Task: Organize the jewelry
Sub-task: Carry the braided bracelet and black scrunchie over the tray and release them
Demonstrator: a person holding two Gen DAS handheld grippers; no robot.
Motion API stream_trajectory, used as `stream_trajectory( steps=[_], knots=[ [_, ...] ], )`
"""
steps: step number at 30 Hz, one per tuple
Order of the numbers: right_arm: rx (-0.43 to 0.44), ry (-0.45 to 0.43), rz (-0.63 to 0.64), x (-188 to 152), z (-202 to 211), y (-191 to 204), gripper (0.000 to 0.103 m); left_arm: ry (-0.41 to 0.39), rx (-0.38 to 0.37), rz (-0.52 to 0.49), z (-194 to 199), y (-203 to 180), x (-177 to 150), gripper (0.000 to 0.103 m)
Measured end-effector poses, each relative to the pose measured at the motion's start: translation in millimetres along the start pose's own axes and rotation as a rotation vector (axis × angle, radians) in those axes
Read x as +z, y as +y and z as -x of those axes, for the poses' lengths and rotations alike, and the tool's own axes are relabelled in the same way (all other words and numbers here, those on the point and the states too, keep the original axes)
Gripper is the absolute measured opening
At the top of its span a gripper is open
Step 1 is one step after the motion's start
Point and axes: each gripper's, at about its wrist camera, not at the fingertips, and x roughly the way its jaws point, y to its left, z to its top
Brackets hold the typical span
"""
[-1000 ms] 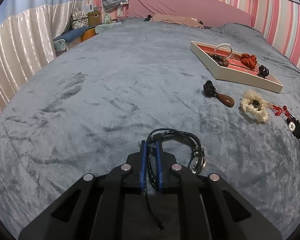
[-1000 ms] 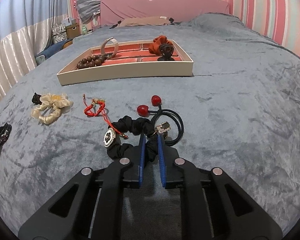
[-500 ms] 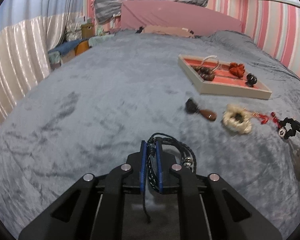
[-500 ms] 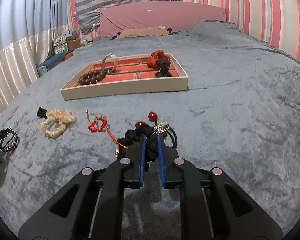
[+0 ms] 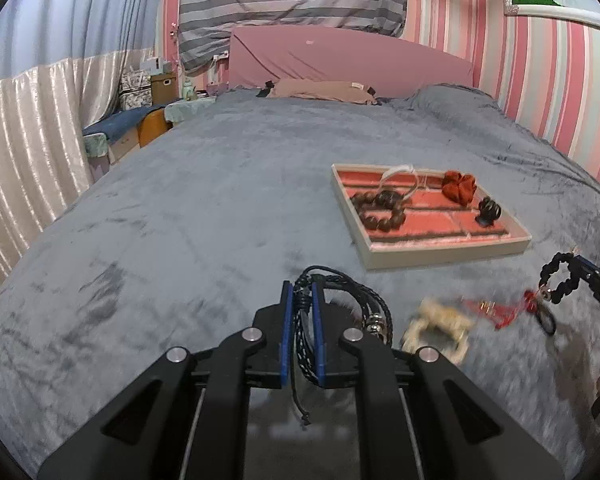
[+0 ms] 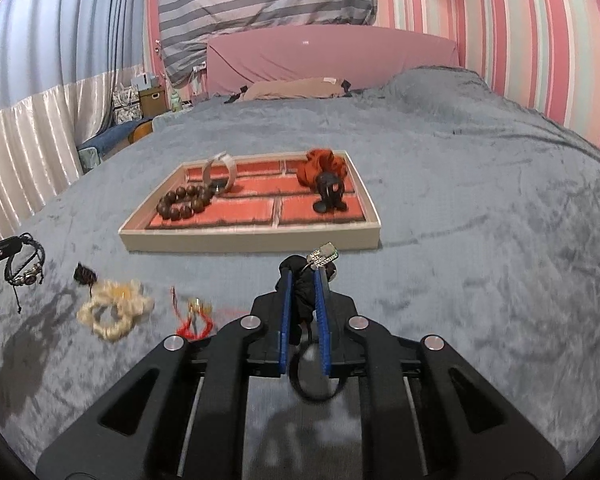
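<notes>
Ahead, bare grey blanket [image 5: 204,208] spreads left of the cream-rimmed jewelry tray [image 6: 256,240], with the cream scrunchie [image 6: 114,308] and red cord bracelet [image 6: 194,318] lying before it. The left gripper [image 5: 301,308], raised and level, clamps a braided black bracelet [image 5: 340,292]. The right gripper [image 6: 303,296] clamps a black scrunchie [image 6: 302,292] just short of the tray's front wall.

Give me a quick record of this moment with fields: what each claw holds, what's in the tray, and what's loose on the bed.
left claw: shut on braided cord bracelet
right claw: shut on black scrunchie
tray: wooden bead bracelet, white bangle, orange scrunchie, black hair claw clip
loose on blanket: cream scrunchie, red cord bracelet, small dark item beside the cream scrunchie
</notes>
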Motion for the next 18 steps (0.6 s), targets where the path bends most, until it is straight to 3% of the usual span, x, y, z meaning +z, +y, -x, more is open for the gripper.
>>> stream_trajectory(
  steps=[10, 18],
  knots=[
    [0.017, -0.04, -0.004, 54, -35, -8, 0.012, 0.011, -0.039, 0.01, -46, -48, 51, 0.01],
    [0.006, -0.005, -0.003, 81, -85, -18, 0.012, 0.079, -0.069, -0.001, -109, -95, 81, 0.01]
  ],
)
